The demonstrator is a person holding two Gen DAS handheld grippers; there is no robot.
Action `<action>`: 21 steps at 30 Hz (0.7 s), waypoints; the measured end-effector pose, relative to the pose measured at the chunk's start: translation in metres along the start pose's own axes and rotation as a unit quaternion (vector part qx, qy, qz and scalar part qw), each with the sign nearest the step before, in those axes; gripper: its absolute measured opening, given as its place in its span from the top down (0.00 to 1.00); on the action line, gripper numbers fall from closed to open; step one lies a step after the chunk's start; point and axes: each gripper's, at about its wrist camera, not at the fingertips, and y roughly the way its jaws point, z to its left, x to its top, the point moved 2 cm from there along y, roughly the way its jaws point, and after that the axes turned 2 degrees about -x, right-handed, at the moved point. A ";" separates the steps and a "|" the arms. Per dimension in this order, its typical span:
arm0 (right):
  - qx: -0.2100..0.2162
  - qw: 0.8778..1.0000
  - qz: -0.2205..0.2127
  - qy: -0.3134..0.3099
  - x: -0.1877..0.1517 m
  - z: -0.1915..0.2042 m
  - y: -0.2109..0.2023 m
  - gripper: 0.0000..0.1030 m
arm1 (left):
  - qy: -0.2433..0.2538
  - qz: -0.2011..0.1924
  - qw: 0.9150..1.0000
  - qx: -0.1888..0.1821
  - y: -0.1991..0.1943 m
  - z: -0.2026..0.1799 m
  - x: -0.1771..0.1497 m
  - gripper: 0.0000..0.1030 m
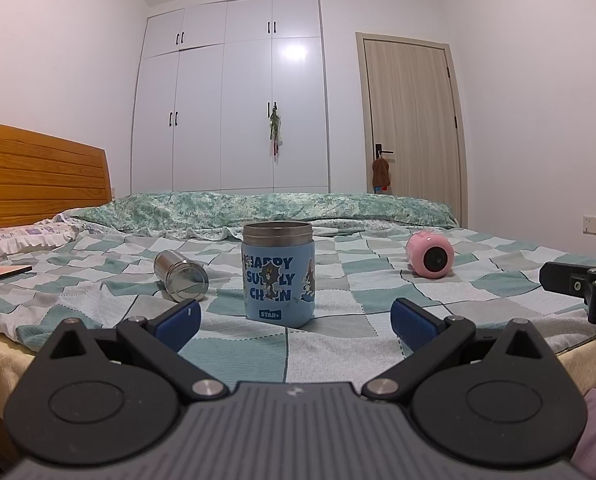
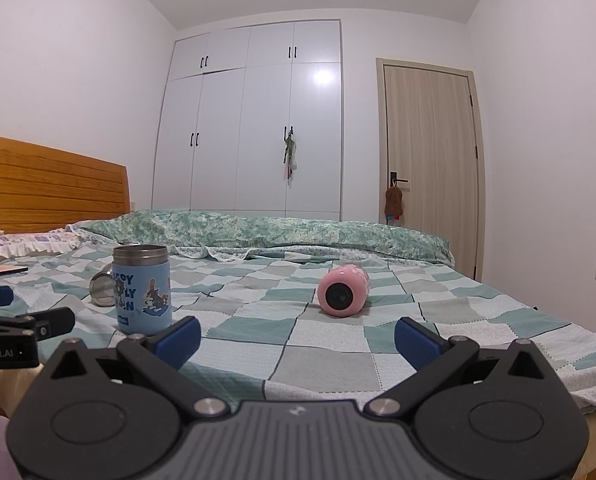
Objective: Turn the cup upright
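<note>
Nearest the left wrist camera, the left tool (image 1: 293,320) has its blue pads (image 1: 179,320) spread wide with nothing between them, low over the near edge of the bed (image 1: 97,300) with its checked green and white cover.

Taking the blue cup (image 1: 277,276) as landmark and going left to right: a flat reddish item (image 1: 1,274) lies far to its left near the pillow. A steel cup (image 1: 181,276) lies on its side just left of the blue cup and slightly behind it, round end toward the camera. The blue cup itself stands upright, steel rim on top, cartoon print facing the left tool, straight ahead of the tool's gap and apart from both pads. A pink cup (image 1: 430,254) lies on its side well to the right of the blue cup, dark round end toward the camera.

On the right, the right tool (image 2: 298,334) is likewise spread wide and holds nothing; the pink cup (image 2: 344,290) lies ahead of its gap, apart from it. A white wardrobe (image 1: 229,96) and a door (image 1: 412,120) stand behind the blue cup.
</note>
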 end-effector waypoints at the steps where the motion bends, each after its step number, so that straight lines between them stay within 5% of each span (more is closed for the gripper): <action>1: 0.000 1.000 0.000 0.000 0.000 0.000 0.000 0.00 | 0.000 0.000 1.000 0.000 0.000 0.000 0.000 0.00; 21: 0.000 1.000 0.000 -0.001 0.000 0.000 0.000 0.00 | -0.002 -0.002 1.000 0.001 -0.001 -0.002 0.001 0.00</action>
